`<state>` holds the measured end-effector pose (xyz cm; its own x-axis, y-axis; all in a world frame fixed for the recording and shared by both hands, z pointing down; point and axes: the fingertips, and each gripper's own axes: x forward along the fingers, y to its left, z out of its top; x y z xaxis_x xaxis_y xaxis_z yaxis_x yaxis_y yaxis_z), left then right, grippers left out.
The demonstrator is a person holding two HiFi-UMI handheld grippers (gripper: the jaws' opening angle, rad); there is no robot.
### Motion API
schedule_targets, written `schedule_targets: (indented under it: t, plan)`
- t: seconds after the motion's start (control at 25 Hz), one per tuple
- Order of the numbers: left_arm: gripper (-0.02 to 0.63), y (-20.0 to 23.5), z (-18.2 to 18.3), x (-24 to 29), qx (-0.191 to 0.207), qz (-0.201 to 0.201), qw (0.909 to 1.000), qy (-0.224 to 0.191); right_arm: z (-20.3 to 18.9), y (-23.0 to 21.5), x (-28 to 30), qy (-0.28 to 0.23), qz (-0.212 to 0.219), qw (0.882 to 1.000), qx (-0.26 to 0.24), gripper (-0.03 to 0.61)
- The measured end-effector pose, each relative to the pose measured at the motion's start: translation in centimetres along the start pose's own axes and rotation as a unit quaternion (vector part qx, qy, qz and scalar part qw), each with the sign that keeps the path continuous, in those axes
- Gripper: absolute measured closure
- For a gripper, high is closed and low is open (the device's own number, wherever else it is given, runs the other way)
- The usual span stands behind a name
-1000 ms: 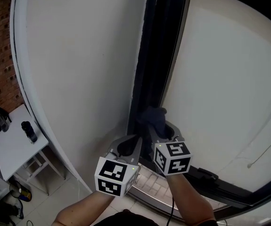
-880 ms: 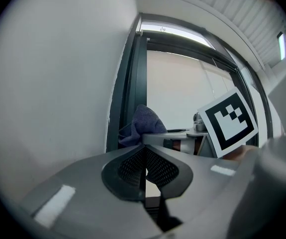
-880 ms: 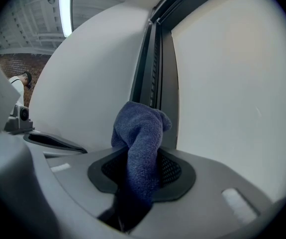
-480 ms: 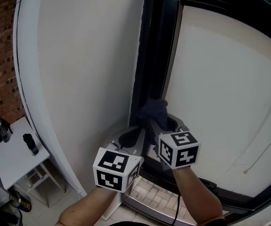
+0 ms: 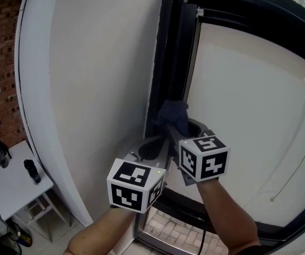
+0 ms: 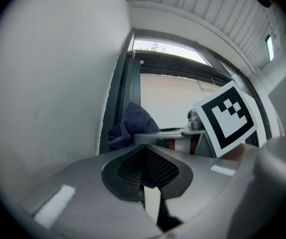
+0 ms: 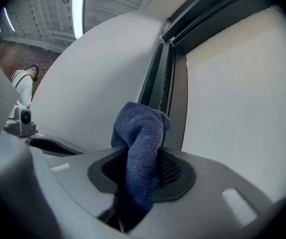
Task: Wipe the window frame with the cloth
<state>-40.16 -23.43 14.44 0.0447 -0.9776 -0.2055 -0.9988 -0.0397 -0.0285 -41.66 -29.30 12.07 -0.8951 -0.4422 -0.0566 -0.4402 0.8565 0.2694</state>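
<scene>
Two grippers are in our hands: the right gripper (image 7: 142,169) clamps a bunched dark-blue microfibre cloth (image 5: 173,116) against the black upright window frame (image 5: 176,62), while the left gripper (image 6: 145,166), jaws together and empty, sits just beside it.

Cloth (image 7: 140,133) lower end hidden inside right tool (image 7: 143,171); items (image 5: 31,170) on side table (image 5: 10,191) too small to identify

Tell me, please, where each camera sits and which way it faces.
Head view: on the person's head, looking forward and down along the window frame; forearms, left hand-held gripper and right hand-held gripper show.
Left gripper view: on the left hand-held gripper, looking up the frame over its shut jaws; the right one's cube shows.
Right gripper view: on the right hand-held gripper, facing the frame over its jaws.
Shared: the blue cloth in the right jaws.
</scene>
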Motion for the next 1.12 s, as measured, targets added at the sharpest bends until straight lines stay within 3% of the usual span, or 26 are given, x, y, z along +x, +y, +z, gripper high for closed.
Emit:
schedule_targets:
  t: [0.28,0.44,0.68,0.84,1.12]
  plan:
    - [0.620,0.3,2.3,1.5,0.002,0.001,1.0000,-0.002,3.6,-1.4,0.1,-0.008,-0.002,1.000,-0.018,0.451]
    - [0.620,0.8,4.7,2.2,0.016,0.021,0.9993,-0.027,5.8,-2.1,0.3,-0.018,0.003,1.000,-0.024,0.450]
    - [0.620,1.3,5.3,3.9,0.027,0.024,0.9987,-0.036,8.6,-3.4,1.0,-0.042,0.003,0.998,-0.037,0.449]
    - [0.620,1.1,6.9,4.9,0.015,0.024,0.9985,-0.047,12.2,-4.3,1.0,-0.061,-0.005,0.996,-0.059,0.449]
    - [0.620,1.1,9.7,6.1,0.041,0.021,0.9975,-0.053,17.3,-5.9,0.7,-0.080,-0.011,0.995,-0.053,0.451]
